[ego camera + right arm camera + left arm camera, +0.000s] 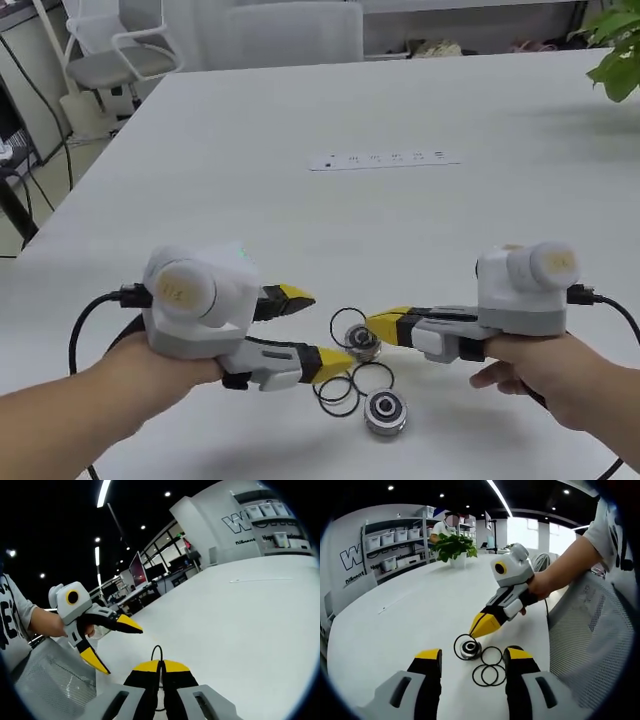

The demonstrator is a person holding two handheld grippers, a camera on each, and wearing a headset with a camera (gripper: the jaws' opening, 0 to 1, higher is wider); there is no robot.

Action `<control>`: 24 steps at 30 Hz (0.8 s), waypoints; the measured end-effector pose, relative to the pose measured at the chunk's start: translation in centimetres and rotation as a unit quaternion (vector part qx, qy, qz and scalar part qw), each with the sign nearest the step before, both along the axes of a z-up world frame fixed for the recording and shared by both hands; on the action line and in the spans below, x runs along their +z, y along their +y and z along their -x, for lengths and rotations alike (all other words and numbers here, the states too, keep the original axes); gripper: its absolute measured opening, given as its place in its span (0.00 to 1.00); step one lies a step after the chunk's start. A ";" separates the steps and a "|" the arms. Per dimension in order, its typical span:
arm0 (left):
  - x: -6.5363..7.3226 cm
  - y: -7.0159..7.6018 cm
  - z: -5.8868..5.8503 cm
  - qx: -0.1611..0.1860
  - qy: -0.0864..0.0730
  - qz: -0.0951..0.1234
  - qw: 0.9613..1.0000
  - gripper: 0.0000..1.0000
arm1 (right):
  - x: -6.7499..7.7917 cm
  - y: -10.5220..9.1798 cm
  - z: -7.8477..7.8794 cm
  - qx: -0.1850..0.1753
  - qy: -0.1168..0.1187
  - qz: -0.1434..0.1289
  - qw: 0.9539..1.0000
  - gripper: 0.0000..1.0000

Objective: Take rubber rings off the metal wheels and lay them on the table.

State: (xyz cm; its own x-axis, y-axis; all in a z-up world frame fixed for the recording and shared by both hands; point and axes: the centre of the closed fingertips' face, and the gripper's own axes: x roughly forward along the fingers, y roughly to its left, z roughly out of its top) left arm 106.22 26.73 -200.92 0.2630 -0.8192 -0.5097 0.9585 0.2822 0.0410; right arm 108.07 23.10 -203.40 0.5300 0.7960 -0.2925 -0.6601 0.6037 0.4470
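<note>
- The white table (400, 220) carries two metal wheels and several black rubber rings, all close together near its front edge between the two grippers.
- The right gripper (374, 325) points in from the right. Its yellow fingers (150, 669) are clenched together, pinching the edge of one rubber ring (455, 647).
- That ring stands up from the pinch in a thin loop and hangs around the nearer wheel (361, 341). I cannot tell whether it is quite free of the rim.
- The left gripper (332, 330) points in from the left. Its fingers (427, 662) are spread wide and released, holding nothing, and the nearer wheel sits in front of the gap between them.
- The nearer wheel rests on the table with its hub face turned upward, just beside the right fingertips.
- The second wheel (385, 411) lies flat, hub up, closer to the person and apart from both grippers.
- Three loose rings (491, 656) lie flat on the table, overlapping one another, between the two wheels.
</note>
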 end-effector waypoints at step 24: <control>0.5 3.8 0.4 0.038 0.007 0.009 0.999 0.62 | -0.3 2.8 2.1 0.049 0.027 -0.014 0.998 0.00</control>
State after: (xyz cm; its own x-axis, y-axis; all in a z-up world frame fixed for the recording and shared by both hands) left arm 105.80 30.53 -200.39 0.3186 -0.8056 -0.4995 0.9344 0.3555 0.0226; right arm 106.00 25.89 -203.70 0.4338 0.8515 -0.2945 -0.6896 0.5242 0.4996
